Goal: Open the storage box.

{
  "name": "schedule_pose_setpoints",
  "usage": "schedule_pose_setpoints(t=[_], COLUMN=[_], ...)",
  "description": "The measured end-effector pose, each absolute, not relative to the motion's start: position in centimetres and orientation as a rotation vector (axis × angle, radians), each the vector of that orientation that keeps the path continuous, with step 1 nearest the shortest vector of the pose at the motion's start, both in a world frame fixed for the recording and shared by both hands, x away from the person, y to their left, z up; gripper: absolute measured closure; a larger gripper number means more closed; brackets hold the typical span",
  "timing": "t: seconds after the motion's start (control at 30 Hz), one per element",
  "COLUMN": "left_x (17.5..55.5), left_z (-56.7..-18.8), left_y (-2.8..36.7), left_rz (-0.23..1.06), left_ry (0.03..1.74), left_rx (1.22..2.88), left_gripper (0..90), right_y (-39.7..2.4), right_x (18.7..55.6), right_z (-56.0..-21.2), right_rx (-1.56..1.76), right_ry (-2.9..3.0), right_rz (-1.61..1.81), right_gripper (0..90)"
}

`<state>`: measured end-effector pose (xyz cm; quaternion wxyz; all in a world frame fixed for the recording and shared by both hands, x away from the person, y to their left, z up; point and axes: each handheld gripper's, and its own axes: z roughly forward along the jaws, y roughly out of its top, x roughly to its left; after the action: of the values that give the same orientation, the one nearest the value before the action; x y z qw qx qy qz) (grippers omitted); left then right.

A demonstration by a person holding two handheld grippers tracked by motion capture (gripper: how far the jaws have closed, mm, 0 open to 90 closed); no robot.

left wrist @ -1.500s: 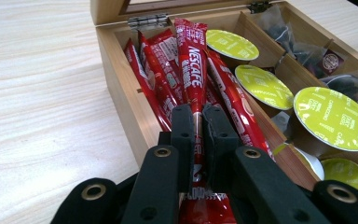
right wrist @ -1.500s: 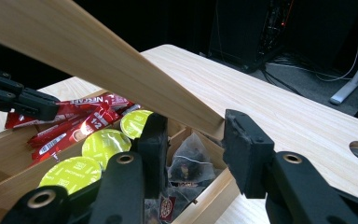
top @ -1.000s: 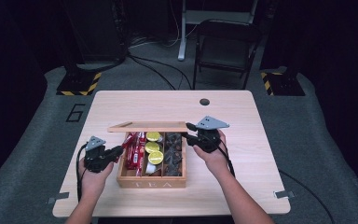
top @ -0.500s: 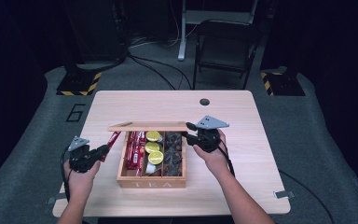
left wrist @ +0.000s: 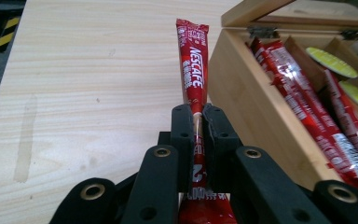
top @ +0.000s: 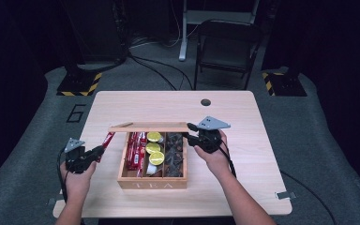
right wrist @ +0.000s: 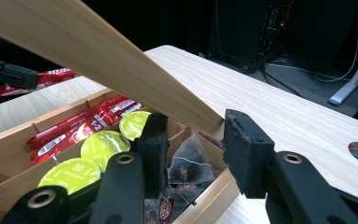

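Observation:
A wooden tea box point(top: 152, 182) stands at the table's middle, its lid point(top: 150, 127) raised. My right gripper point(top: 190, 137) is at the lid's right corner, shut on the lid point(right wrist: 98, 51); the right gripper view has its jaws point(right wrist: 193, 140) either side of that edge. My left gripper point(top: 99, 151), left of the box, is shut on a red Nescafe stick point(top: 107, 139). In the left gripper view the stick point(left wrist: 193, 60) runs forward from between the jaws point(left wrist: 198, 128), beside the box wall point(left wrist: 261, 116). Inside lie red sticks point(right wrist: 81, 121), lime-green capsules point(right wrist: 103, 142) and tea bags point(right wrist: 186, 161).
The light wood table point(top: 243, 117) has a round hole point(top: 206, 102) near its far edge. Bare tabletop lies left of the box point(left wrist: 84, 79). Behind the table stand a dark chair point(top: 227, 47) and cables on a grey floor.
My left gripper has drawn away from the box to the left and slightly down, carrying the red stick. The right gripper and the lid have stayed put.

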<state>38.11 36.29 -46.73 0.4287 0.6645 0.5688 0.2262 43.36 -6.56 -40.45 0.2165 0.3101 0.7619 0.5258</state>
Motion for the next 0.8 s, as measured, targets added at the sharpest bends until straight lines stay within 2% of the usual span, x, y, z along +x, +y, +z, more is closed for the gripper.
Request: schedule_pose_setpoints(t=[0.8], left_x=[39.3], left_z=[-49.6], left_y=[36.9], left_rz=[0.552], left_ry=[1.512], left_rx=[1.715], left_gripper=[83.2], right_y=[-6.6], right_x=[43.3], right_z=[-40.5], right_rx=[0.847], right_ry=[2.115], right_rz=[1.456], right_gripper=[60.2])
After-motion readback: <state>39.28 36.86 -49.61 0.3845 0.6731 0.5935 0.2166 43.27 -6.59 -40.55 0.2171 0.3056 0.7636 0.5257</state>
